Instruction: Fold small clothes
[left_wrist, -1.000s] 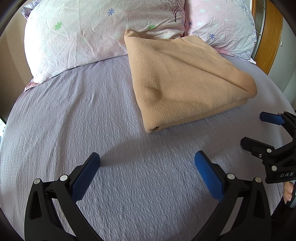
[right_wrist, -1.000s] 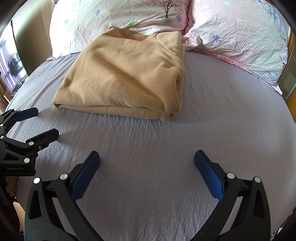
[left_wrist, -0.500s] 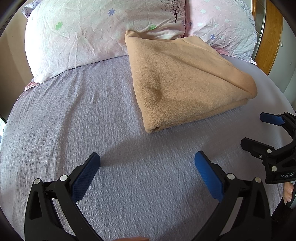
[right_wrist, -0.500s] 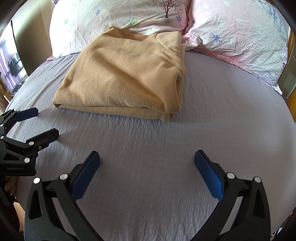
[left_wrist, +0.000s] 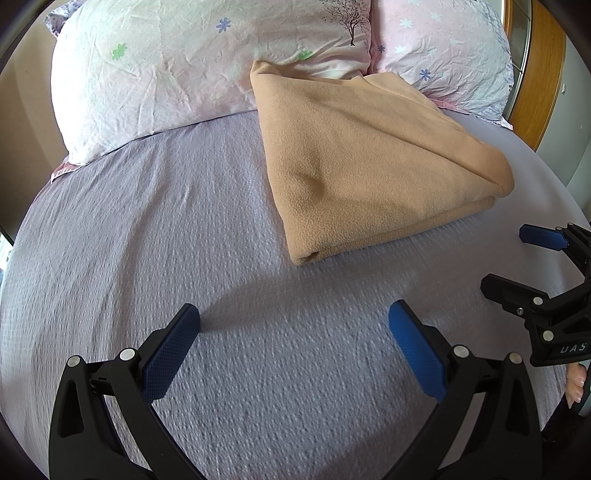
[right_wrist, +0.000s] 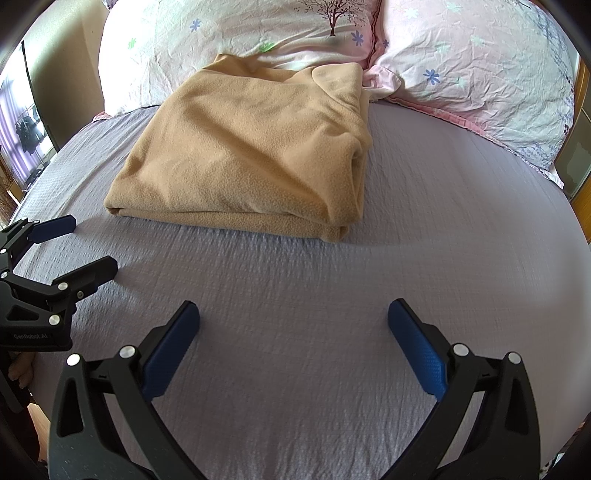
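A tan fleece garment (left_wrist: 373, 162) lies folded into a thick flat stack on the lilac bedsheet (left_wrist: 147, 258), its far edge against the pillows. It also shows in the right wrist view (right_wrist: 251, 155). My left gripper (left_wrist: 293, 343) is open and empty, low over the sheet, in front of and left of the garment. My right gripper (right_wrist: 293, 341) is open and empty, in front of the garment's near edge. Each gripper shows in the other's view, the right one (left_wrist: 517, 264) and the left one (right_wrist: 83, 245), both open.
Two pink flowered pillows (right_wrist: 258, 33) (right_wrist: 480, 74) lie along the head of the bed. A wooden headboard (left_wrist: 535, 74) stands at the far right. The sheet (right_wrist: 443, 240) stretches around the garment.
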